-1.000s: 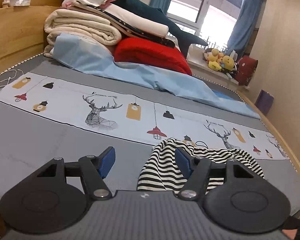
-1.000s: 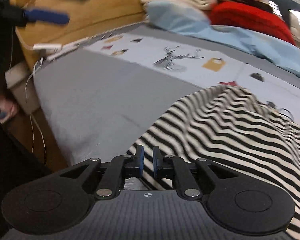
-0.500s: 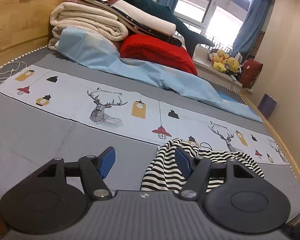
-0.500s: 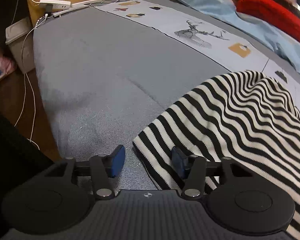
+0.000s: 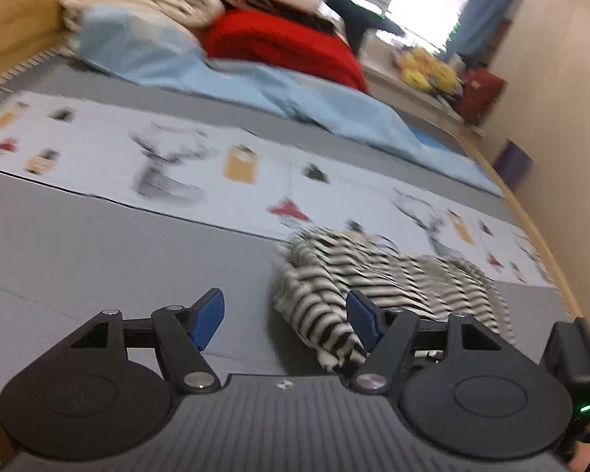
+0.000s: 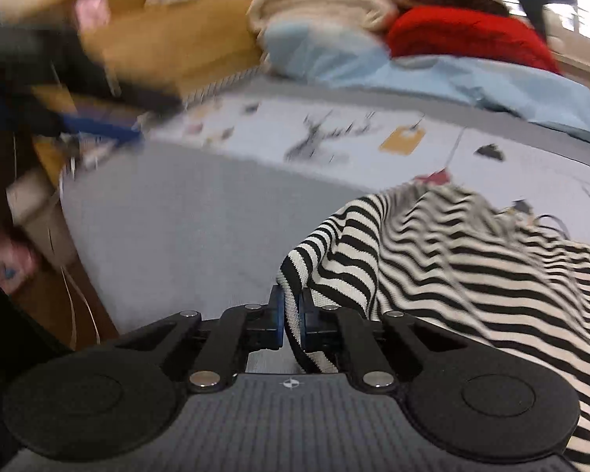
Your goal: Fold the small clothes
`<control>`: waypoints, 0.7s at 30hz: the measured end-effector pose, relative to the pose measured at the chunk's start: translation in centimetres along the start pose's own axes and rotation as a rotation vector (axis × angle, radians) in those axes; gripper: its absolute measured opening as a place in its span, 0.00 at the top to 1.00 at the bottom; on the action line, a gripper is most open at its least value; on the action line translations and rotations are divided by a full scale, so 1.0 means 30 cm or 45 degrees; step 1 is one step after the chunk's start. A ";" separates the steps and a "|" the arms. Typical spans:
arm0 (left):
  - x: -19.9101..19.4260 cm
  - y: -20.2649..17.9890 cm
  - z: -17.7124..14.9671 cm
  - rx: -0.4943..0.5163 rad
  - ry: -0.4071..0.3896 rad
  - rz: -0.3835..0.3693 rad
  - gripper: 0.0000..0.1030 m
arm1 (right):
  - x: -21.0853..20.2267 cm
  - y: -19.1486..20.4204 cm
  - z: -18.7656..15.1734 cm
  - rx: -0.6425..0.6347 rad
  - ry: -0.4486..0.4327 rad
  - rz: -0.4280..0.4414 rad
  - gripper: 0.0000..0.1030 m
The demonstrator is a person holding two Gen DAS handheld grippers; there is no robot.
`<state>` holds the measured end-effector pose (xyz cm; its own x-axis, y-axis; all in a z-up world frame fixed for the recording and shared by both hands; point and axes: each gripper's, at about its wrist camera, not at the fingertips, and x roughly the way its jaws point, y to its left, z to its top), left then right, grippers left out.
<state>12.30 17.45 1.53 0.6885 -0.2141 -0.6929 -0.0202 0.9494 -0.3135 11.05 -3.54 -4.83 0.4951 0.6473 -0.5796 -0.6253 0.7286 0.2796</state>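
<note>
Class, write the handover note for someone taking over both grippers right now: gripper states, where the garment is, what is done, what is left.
Right gripper: jaws closing, pads pinching the near corner of the striped garment.
Left gripper: jaws opening, nothing pinched; the garment's edge sits just inside its right finger.
Garment: rumpled on the grey bed cover, near the front edge.
Done: one corner gripped.
Left: grip a second corner, spread flat, fold.
</note>
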 end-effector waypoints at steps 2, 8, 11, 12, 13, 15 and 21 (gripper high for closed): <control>0.086 -0.019 0.009 -0.045 0.083 -0.098 0.17 | -0.053 -0.037 0.012 0.043 -0.045 0.014 0.94; 0.379 0.041 -0.024 -0.545 0.312 -0.271 0.12 | -0.162 -0.124 -0.002 0.105 -0.100 0.020 0.94; 0.464 -0.009 -0.010 -0.477 0.346 -0.228 0.12 | -0.191 -0.147 -0.009 0.098 -0.106 0.023 0.94; 0.492 -0.028 -0.009 -0.456 0.370 -0.242 0.12 | -0.198 -0.153 -0.011 0.095 -0.106 0.025 0.94; 0.518 -0.039 -0.006 -0.448 0.402 -0.259 0.12 | -0.206 -0.157 -0.012 0.091 -0.108 0.026 0.94; 0.566 -0.069 -0.009 -0.414 0.443 -0.231 0.12 | -0.218 -0.166 -0.013 0.086 -0.111 0.032 0.94; 0.647 -0.092 -0.010 -0.375 0.455 -0.173 0.33 | -0.250 -0.181 -0.020 0.081 -0.111 0.061 0.94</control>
<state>25.52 10.60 -11.24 0.4081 -0.4465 -0.7963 -0.1871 0.8128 -0.5517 10.37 -12.49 -2.47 0.5177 0.6969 -0.4962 -0.6115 0.7071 0.3551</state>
